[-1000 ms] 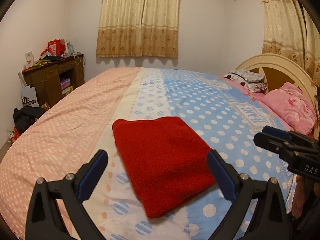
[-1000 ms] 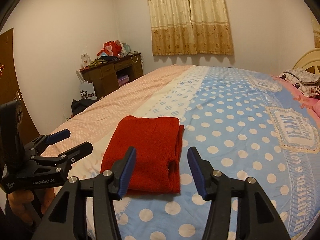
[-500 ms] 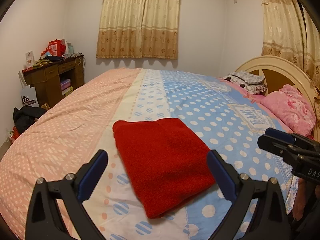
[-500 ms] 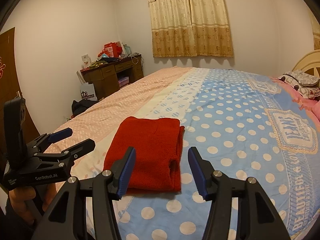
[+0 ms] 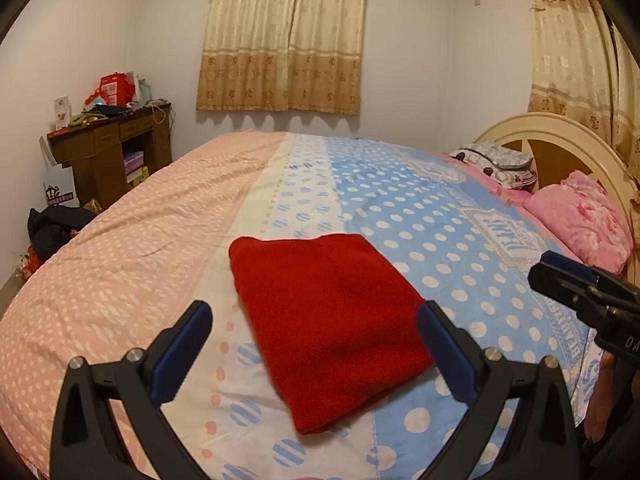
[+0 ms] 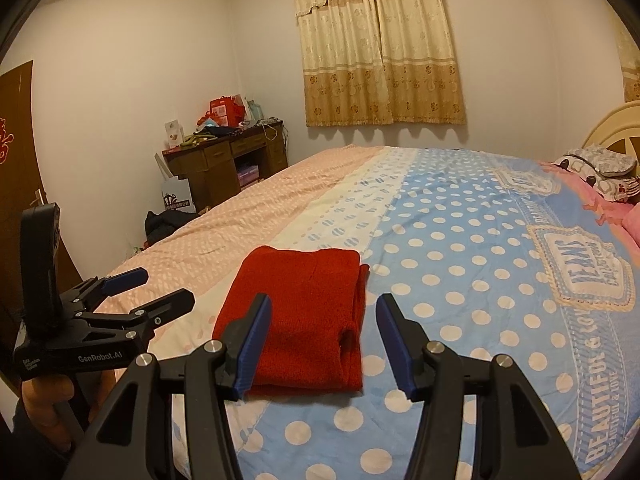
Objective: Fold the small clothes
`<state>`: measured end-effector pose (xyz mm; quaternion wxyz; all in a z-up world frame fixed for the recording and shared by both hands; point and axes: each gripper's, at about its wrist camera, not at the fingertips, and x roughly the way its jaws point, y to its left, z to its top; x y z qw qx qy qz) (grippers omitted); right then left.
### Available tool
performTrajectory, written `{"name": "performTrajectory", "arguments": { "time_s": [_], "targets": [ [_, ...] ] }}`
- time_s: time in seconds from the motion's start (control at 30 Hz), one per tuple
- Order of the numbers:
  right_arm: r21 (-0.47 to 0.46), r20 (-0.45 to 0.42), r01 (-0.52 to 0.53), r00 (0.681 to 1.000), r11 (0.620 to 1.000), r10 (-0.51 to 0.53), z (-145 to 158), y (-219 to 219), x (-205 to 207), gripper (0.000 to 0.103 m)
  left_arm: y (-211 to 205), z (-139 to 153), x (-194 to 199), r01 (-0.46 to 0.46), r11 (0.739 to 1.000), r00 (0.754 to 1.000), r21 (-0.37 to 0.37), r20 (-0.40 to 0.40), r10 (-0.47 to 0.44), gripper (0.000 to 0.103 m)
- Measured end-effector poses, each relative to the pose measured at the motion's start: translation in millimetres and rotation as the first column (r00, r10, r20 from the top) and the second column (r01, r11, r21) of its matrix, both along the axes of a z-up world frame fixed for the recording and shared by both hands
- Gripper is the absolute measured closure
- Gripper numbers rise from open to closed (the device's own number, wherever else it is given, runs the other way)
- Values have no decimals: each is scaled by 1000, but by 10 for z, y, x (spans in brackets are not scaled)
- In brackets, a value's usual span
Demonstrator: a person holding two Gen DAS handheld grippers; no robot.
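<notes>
I see a plain red folded garment, a bedspread in pink, cream and blue with white polka dots, beige floral curtains, a pink floral pillow, a dark brown desk.

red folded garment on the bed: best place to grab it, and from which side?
Take the red garment at its near right corner, where the stacked layers end in an open edge. Come in low from the right with the right tongs, which are open and nearest that side. The left edge looks like a closed fold, probably harder to pinch.
</notes>
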<state>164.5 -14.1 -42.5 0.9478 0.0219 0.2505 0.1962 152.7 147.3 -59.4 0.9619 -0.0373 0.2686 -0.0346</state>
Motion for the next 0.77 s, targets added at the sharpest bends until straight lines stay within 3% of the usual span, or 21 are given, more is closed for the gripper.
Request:
{"name": "performTrajectory", "arguments": {
  "time_s": [0.77],
  "targets": [
    [-3,13,-18,1000,1000,18,28,58,-46,47,68,45,-30,-26,999,998,30,49,24,0]
  ]
}}
